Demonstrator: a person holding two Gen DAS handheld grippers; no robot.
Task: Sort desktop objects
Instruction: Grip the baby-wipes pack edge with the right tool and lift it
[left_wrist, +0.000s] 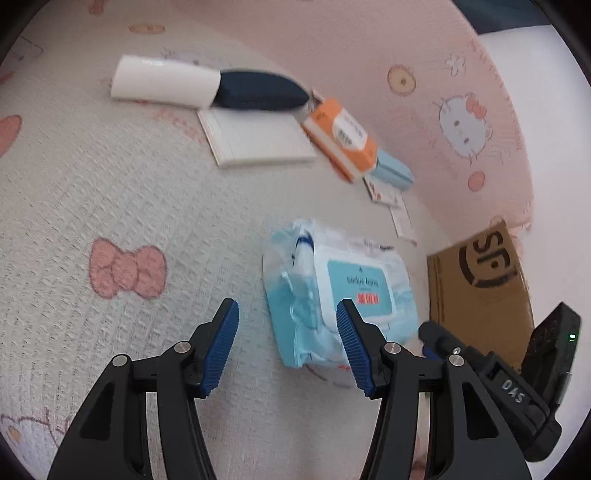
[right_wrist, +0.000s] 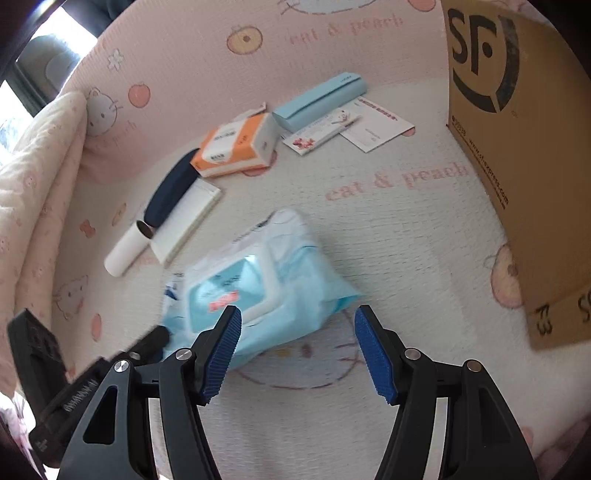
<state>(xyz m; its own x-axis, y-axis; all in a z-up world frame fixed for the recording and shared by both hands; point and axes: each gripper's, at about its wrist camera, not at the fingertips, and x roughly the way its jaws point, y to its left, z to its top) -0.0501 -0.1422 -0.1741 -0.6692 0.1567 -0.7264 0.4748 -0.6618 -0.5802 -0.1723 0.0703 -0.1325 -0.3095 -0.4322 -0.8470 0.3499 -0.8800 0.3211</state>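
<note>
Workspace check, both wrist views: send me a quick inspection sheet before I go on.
Surface: pink-and-white cartoon-print cloth.
Job's things: wipes pack lying flat nearest the grippers; white tube, dark case, notepad, orange box, blue case, cards beyond it.
Clutter: cardboard box standing at one side.
Grippers: left gripper and right gripper open, holding nothing.
Cables: nothing seen.
Surroundings: window, blurred.
</note>
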